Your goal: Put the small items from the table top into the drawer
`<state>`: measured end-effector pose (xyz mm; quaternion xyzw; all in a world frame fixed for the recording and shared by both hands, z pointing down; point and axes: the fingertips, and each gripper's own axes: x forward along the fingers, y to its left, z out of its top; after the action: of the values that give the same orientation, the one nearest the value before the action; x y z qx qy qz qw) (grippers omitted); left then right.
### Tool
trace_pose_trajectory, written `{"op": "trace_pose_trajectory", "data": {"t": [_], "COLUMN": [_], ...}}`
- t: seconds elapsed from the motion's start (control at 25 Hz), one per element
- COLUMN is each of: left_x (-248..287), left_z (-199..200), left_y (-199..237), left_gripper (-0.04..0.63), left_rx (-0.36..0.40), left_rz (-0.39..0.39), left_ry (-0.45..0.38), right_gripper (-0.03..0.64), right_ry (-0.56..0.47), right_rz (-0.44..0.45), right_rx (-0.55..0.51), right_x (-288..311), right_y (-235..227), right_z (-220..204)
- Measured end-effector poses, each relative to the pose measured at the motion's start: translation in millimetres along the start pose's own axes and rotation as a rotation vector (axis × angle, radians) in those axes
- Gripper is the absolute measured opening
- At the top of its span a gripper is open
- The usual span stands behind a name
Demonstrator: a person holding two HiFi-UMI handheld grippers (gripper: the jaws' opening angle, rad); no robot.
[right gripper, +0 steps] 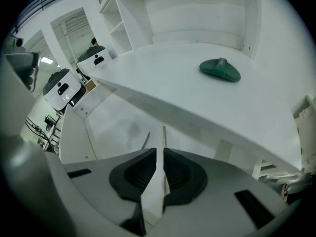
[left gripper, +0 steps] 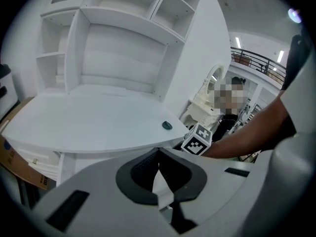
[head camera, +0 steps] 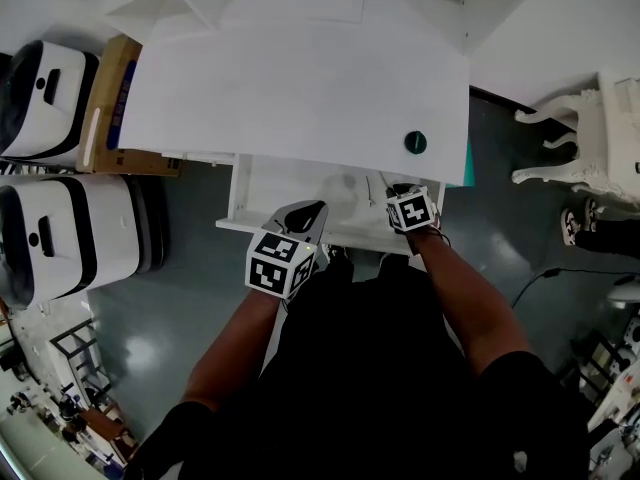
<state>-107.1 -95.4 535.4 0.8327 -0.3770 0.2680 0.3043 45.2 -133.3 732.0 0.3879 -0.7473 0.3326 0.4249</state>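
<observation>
A small dark green round item (head camera: 415, 142) (left gripper: 167, 125) (right gripper: 220, 69) lies on the white table top (head camera: 300, 88), near its front right corner. Under the table edge the white drawer (head camera: 290, 183) (right gripper: 108, 127) stands pulled out, and its floor looks bare. My left gripper (head camera: 305, 211) (left gripper: 158, 154) hovers over the drawer's front edge, its tips touching. My right gripper (head camera: 400, 188) (right gripper: 160, 154) is at the drawer's right part, below the green item. It is shut on a thin white panel (right gripper: 163, 135) that runs forward from its jaws.
Two white-and-black machines (head camera: 50, 98) (head camera: 70, 238) and a cardboard box (head camera: 115, 88) stand left of the desk. A white ornate chair (head camera: 600, 128) is at the right. White hutch shelves (left gripper: 113, 48) rise behind the table top. A person (left gripper: 232, 117) stands far off.
</observation>
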Motion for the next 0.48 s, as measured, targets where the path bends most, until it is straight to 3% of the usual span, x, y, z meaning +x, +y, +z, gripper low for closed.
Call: {"op": "trace_pose_trajectory", "data": {"t": [0.48], "left_x": [4.5], "left_z": [21.8], "left_y": [-23.0], "left_gripper": [0.009], "left_rx": [0.066], "left_rz": [-0.057], "left_ry": [-0.044], "right_gripper": [0.046], "right_ry": [-0.213], "right_rz": [0.142], "right_rx": [0.084], "right_x": [-85.2], "right_y": [34.6], "right_z": [45.0]}}
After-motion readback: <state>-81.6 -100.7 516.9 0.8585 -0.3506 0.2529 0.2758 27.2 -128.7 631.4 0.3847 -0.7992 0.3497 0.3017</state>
